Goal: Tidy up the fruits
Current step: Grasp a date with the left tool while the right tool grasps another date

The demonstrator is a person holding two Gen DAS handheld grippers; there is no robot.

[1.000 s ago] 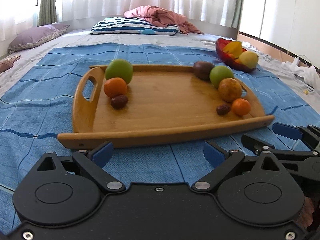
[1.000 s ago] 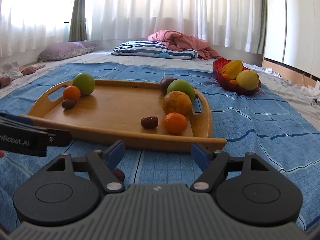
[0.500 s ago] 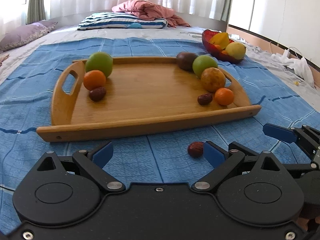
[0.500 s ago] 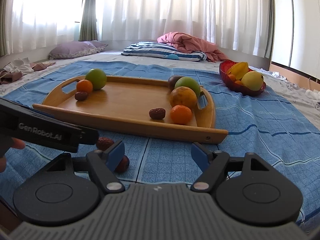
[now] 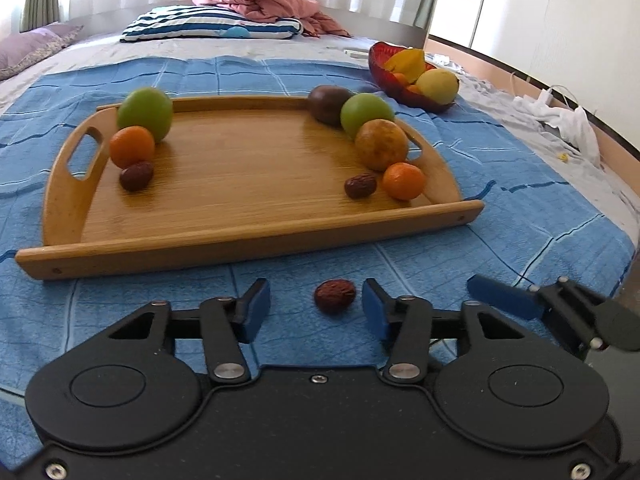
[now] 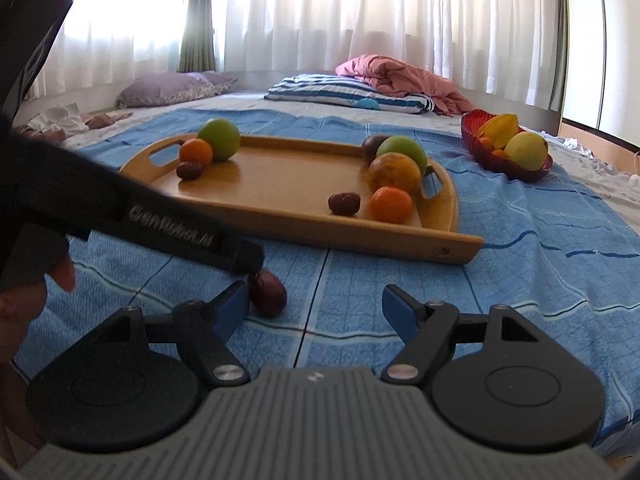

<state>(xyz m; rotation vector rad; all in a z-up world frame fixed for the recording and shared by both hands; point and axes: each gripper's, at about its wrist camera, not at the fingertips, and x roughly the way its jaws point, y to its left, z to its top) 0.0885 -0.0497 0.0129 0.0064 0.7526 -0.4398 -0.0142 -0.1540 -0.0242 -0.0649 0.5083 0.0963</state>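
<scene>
A wooden tray [image 5: 248,240] lies on the blue blanket [image 5: 520,216] and shows in the right wrist view too [image 6: 280,184]. On its left sit a green apple [image 5: 145,112], an orange [image 5: 132,147] and a red date [image 5: 136,176]. On its right sit a dark fruit [image 5: 326,104], a green apple [image 5: 366,114], a brownish fruit [image 5: 381,150], an orange [image 5: 403,181] and a date [image 5: 360,186]. A loose date [image 5: 334,295] lies on the blanket in front of the tray, between the open fingers of my left gripper [image 5: 316,308]. My right gripper [image 6: 316,312] is open and empty, with that date [image 6: 269,294] by its left finger.
A red bowl [image 5: 390,80] with a starfruit and a yellow fruit stands beyond the tray's right end. Striped and purple pillows and a pink quilt [image 5: 272,4] lie at the back. The bed's edge runs along the right. The left gripper's body [image 6: 132,208] crosses the right wrist view.
Both grippers pulled back from the tray and dropped toward the blanket. The loose date has come between my left gripper's fingers, which have narrowed around it without touching.
</scene>
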